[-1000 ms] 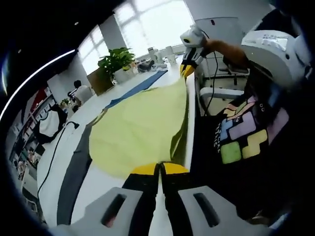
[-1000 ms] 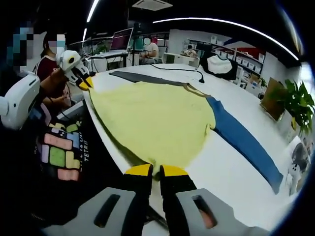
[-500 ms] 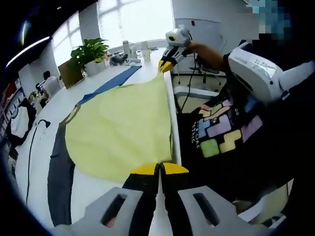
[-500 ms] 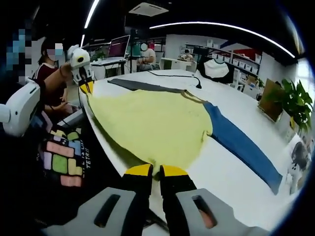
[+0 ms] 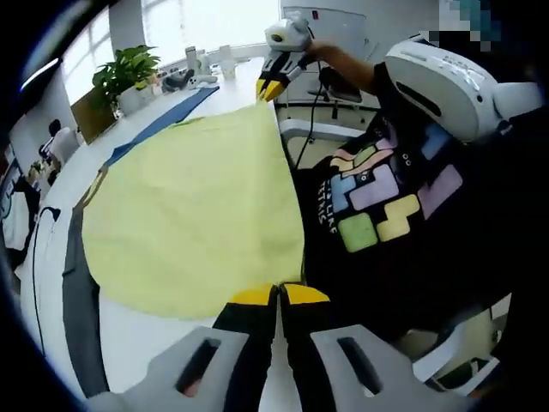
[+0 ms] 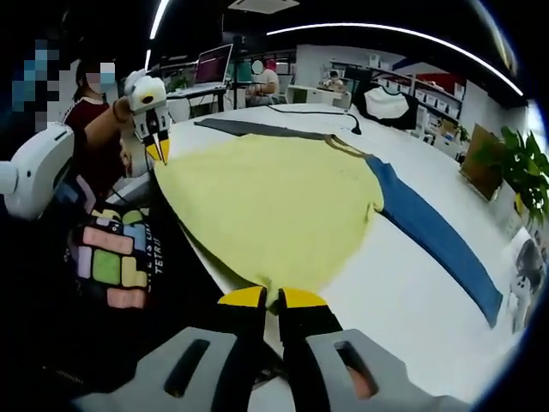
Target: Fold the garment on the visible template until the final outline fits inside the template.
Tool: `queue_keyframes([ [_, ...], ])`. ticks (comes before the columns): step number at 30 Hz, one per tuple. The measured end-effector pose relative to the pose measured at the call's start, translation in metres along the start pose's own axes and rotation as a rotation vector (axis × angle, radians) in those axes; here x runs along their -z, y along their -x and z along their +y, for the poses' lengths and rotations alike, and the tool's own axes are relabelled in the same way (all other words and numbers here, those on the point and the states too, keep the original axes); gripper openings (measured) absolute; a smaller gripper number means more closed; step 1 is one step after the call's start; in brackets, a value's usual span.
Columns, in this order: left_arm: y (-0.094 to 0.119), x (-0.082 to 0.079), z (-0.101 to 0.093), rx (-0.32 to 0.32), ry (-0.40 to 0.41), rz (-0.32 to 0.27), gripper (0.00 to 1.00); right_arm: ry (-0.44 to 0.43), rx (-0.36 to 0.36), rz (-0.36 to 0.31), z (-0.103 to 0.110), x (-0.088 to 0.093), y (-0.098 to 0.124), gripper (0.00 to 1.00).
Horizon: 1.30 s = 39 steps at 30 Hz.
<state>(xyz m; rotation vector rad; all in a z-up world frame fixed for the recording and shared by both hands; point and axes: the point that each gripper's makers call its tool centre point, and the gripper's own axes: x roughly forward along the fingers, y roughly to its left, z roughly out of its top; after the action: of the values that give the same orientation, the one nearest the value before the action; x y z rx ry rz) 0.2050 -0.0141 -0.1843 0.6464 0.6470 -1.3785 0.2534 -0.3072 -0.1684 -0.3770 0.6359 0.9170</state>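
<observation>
White desk (image 6: 412,309) in an open office carries a yellow garment (image 5: 197,215) with one grey sleeve (image 5: 77,318) and one blue sleeve (image 6: 437,245). Left tongs (image 5: 279,296) and right tongs (image 6: 268,299) each pinch a near hem corner, stretching that edge taut between them off the desk's near side.
</observation>
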Motion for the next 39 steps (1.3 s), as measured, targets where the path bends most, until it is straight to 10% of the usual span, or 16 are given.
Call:
queue_keyframes([
  [23, 0.023, 0.007, -0.003, -0.502, 0.227, -0.231, 0.41, -0.027, 0.003, -0.007, 0.0, -0.001, -0.002, 0.04],
  [39, 0.012, 0.005, 0.002, -0.643, 0.319, -0.389, 0.3, -0.059, 0.007, -0.035, 0.001, 0.0, 0.0, 0.04],
])
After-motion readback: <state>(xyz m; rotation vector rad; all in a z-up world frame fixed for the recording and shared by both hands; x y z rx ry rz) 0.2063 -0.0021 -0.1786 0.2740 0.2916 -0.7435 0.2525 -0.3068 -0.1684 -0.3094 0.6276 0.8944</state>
